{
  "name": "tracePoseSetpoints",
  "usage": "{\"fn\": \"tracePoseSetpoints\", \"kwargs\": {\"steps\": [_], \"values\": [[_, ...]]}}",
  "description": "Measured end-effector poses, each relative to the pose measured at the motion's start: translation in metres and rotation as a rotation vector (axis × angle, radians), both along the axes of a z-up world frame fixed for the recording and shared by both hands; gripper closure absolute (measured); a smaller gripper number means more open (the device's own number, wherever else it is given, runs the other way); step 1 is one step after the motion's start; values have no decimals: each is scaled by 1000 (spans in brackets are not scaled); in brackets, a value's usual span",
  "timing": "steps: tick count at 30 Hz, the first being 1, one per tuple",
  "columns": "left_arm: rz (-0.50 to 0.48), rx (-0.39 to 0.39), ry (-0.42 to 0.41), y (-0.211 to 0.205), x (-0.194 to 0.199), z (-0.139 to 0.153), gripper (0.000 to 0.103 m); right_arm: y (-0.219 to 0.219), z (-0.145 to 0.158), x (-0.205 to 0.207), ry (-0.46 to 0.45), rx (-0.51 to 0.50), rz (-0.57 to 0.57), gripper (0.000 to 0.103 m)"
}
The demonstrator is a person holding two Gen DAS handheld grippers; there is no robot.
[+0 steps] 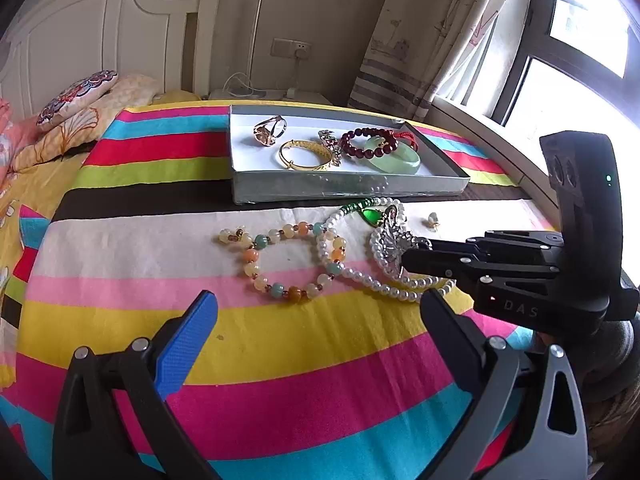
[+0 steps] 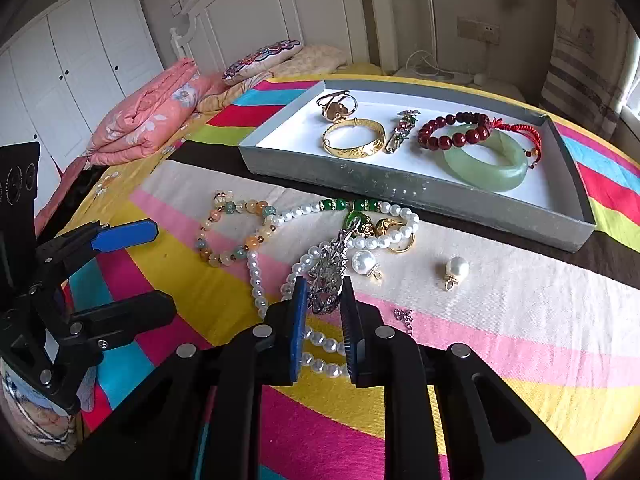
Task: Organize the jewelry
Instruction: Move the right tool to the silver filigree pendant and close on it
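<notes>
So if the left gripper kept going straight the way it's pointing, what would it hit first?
Probably the multicoloured bead bracelet on the striped bedspread, just ahead of the left gripper; depth is hard to judge.

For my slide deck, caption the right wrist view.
Right gripper closes on a silver brooch amid pearls, near the tray.

Daylight enters through the window (image 1: 580,40) at the upper right of the left wrist view, where the panes are overexposed to plain white. The striped bedspread (image 1: 280,344) is evenly and brightly lit, with only soft, short shadows and sharp focus at the centre of both views. Fisheye distortion bends straight lines near the frame borders, and the corners fall into dark vignetting.
</notes>
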State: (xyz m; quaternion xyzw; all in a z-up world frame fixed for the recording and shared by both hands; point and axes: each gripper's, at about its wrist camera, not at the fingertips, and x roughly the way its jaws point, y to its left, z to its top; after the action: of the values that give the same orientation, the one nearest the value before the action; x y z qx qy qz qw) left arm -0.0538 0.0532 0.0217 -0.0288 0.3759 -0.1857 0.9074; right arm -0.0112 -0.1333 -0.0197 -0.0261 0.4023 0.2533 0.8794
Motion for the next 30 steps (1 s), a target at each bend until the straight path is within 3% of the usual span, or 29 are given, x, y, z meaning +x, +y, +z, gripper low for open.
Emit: {"fn": "tracePoseSetpoints", "kwargs": {"steps": [4, 9, 14, 20, 30], "values": [[0, 16, 4, -2, 1, 0, 4, -3, 5, -8, -49, 20, 8, 87], [15, 66, 9, -8, 2, -2, 13, -26, 14, -13, -87, 145, -16, 87], [21, 161, -8, -22, 4, -2, 33, -46, 20, -11, -92, 252, -65, 87], [-3, 240, 15, -32, 16, -8, 61, -44, 21, -14, -113, 251, -65, 87], [-95, 420, -15, -53, 29, -12, 63, -46, 21, -15, -109, 266, -65, 87]]}}
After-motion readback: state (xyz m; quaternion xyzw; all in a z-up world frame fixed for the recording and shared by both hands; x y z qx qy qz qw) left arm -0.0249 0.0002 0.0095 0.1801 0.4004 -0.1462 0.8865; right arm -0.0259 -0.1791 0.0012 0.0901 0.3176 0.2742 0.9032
